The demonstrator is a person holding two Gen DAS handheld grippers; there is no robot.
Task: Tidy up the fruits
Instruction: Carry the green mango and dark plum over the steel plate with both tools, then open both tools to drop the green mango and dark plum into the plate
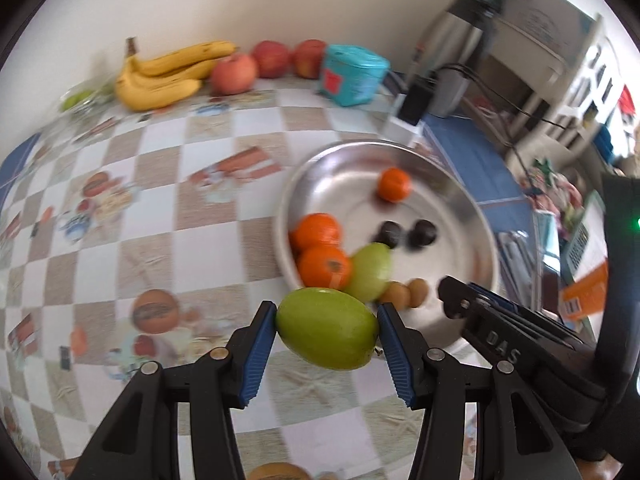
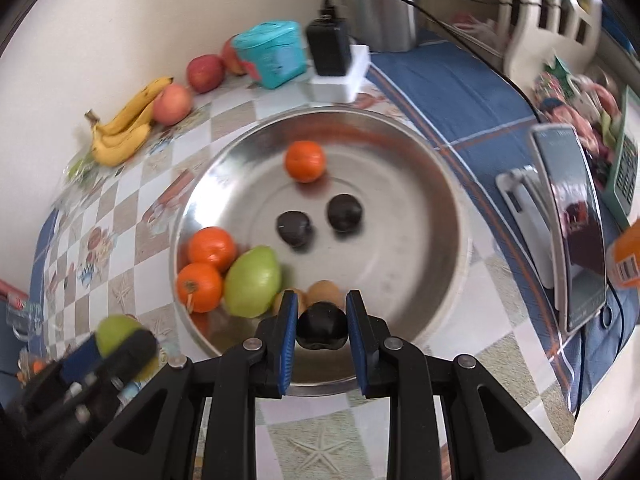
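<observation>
Our left tool (image 1: pixel 327 330) is clamped on a green fruit (image 1: pixel 327 328), carried just short of the bowl's (image 1: pixel 464 184) near rim, above the surface (image 1: pixel 160 184). Our right tool (image 2: pixel 322 326) grips a dark plum (image 2: pixel 322 327) over the bowl's near edge. Already in the bowl lie three oranges, a second green fruit (image 2: pixel 253 282), two dark plums (image 2: pixel 294 227) and two small brown fruits (image 2: pixel 326 290) by the near wall. Bananas (image 1: pixel 164 76) and apples (image 1: pixel 234 74) sit well apart, by the wall.

We judge the step to be dropping both fruits into the bowl. To do it well, we should bring the plum toward the other two plums and lower it close to the metal before letting go, since it will likely roll. The green fruit needs to clear the rim and go beside its twin, without knocking the oranges. Our tools are near each other, so we should release one at a time.
</observation>
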